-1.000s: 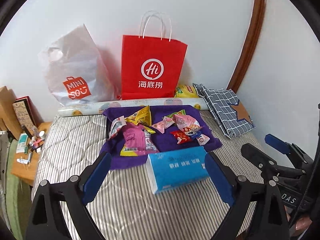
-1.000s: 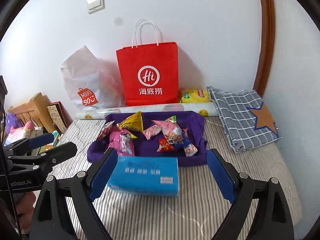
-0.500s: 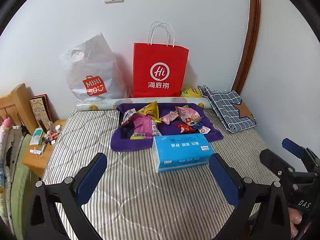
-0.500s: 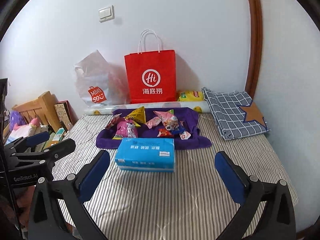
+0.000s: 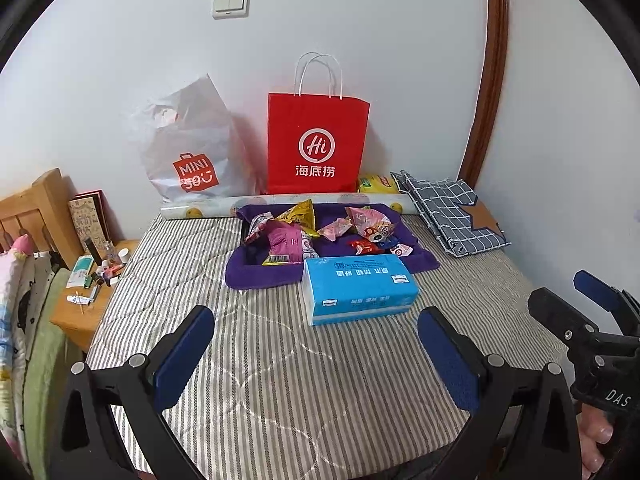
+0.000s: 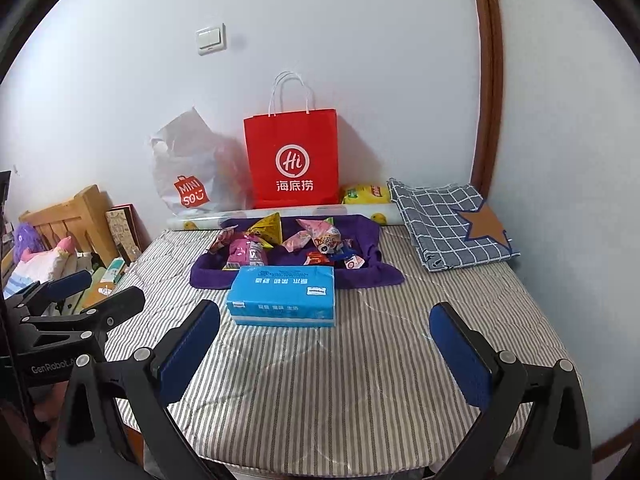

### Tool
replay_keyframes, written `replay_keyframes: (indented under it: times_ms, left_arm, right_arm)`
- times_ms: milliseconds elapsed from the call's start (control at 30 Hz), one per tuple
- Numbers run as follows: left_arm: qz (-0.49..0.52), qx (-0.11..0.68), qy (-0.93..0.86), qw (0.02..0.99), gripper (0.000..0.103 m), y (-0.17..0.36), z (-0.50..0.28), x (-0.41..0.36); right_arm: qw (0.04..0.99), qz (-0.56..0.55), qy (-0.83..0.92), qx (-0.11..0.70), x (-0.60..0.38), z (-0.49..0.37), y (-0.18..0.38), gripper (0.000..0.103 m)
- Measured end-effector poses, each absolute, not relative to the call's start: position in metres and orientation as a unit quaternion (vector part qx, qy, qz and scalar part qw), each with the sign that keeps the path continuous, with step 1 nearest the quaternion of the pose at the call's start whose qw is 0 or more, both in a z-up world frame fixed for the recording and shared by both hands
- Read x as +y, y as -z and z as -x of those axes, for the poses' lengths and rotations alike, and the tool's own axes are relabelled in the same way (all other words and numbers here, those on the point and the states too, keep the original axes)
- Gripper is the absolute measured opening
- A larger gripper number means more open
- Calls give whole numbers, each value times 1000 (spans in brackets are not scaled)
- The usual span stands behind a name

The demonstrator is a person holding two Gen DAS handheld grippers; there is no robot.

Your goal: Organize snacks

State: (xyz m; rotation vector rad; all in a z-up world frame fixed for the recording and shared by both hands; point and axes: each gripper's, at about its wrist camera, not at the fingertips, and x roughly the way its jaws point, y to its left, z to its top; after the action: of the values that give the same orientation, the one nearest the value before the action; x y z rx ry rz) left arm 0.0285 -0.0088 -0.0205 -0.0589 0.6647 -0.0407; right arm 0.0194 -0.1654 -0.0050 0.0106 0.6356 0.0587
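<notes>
A home bedroom: striped mattress, wooden headboard, and a bedside table strewn with toiletries.

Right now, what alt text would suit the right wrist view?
A blue tissue pack lies on a striped bed before a purple tray of snacks, beyond the open right gripper. A red bag stands against the wall.

The tall red paper bag reads "Hi 海底捞"; the grey plastic bag reads "MINISO"; the right gripper reads "DAS".
</notes>
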Motion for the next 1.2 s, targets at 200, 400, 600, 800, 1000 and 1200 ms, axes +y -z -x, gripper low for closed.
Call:
replay_keyframes:
  times_ms: [200, 400, 600, 800, 1000, 1200]
  left_arm:
    - [29, 319, 18, 947, 103, 15, -21, -8]
    - [29, 316, 19, 948, 103, 13, -17, -9]
    - [28, 319, 20, 947, 103, 15, -16, -10]
    - [28, 320, 19, 947, 103, 16, -16, -11]
    - [30, 321, 18, 946, 103, 17, -15, -9]
    - [30, 321, 18, 946, 103, 17, -16, -9]
  right_arm:
    - [951, -5, -28, 306, -164, -14, 1, 103]
    - [953, -5, -27, 301, -164, -9, -1, 103]
    - [953, -7, -26, 302, -167, -7, 0, 103]
    - [953, -8, -25, 302, -167, -7, 0, 103]
    - [952, -8, -26, 304, -166, -7, 0, 103]
    - [952, -9, -26, 303, -166, -7, 1, 103]
